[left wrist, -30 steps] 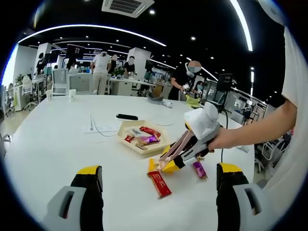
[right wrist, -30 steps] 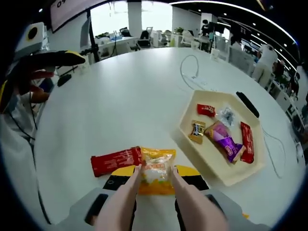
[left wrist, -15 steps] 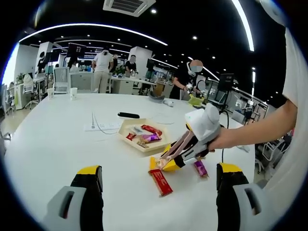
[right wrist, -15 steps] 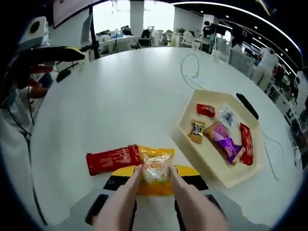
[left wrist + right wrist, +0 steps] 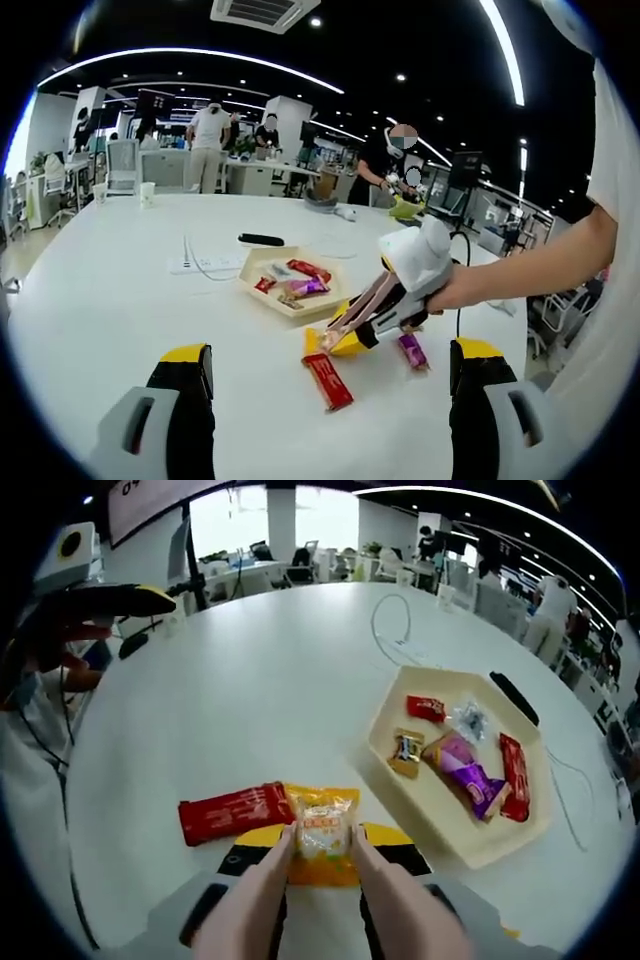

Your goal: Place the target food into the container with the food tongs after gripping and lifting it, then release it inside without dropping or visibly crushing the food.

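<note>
Right gripper view: tongs [image 5: 318, 880] pinching yellow snack packet [image 5: 322, 832]; wrapped snacks [image 5: 465, 770] inside tray [image 5: 452, 835].

Red packet [image 5: 235, 813] flanks tongs [image 5: 320, 900]; table [image 5: 250, 680] beyond lies open.

— Lying flat on the white round table [image 5: 250, 680]: small yellow-orange plastic snack packet [image 5: 321, 832] with a pale clear window, being pinched at its near end between pink food tongs [image 5: 310, 900]. Touching a red rectangular wrapper [image 5: 232, 812] on one side.

— And sitting well apart: cream hexagonal shallow tray [image 5: 395, 705], upright, holding a purple packet [image 5: 462, 778], two red bars and smaller sweets. Showing likewise in the left gripper view: tray [image 5: 252, 265] beyond the yellow packet [image 5: 342, 340].
</note>
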Available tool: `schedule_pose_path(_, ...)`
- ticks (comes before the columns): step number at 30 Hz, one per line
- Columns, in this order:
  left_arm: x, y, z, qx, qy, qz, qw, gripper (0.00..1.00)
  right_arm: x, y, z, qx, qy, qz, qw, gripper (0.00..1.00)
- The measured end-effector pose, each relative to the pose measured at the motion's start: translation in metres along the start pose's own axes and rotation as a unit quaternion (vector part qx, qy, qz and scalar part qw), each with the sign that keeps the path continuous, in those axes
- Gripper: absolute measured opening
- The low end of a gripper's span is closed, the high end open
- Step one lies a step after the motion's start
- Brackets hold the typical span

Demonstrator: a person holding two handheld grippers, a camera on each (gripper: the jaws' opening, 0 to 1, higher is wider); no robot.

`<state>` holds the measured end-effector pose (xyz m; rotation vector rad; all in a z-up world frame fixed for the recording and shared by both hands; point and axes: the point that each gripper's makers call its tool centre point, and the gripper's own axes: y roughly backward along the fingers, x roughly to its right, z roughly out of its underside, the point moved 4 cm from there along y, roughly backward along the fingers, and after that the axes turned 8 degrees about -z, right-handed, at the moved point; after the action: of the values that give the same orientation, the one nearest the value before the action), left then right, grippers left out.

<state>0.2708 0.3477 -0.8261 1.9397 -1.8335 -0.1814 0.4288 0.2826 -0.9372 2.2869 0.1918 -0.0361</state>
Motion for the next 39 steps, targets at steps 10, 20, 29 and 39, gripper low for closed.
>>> schedule_pose_path(10,-0.003,0.001,0.008,0.003,0.024,-0.006,0.9997,0.99,0.002,0.000,0.000,0.007,-0.009,0.016,0.9998,0.23)
schedule_pose_path(20,0.008,-0.010,-0.004,0.008,0.019,0.014,0.9997,0.99,0.000,0.001,0.000,0.016,-0.015,0.019,0.9996,0.22)
schedule_pose_path(29,0.014,-0.017,0.001,-0.004,-0.006,0.028,0.9996,0.99,-0.001,0.001,0.000,0.018,-0.020,0.027,0.9993,0.22)
schedule_pose_path(39,0.014,-0.018,0.000,-0.001,-0.008,0.030,0.9995,0.99,0.002,0.002,0.001,0.039,-0.072,0.032,0.9961,0.22)
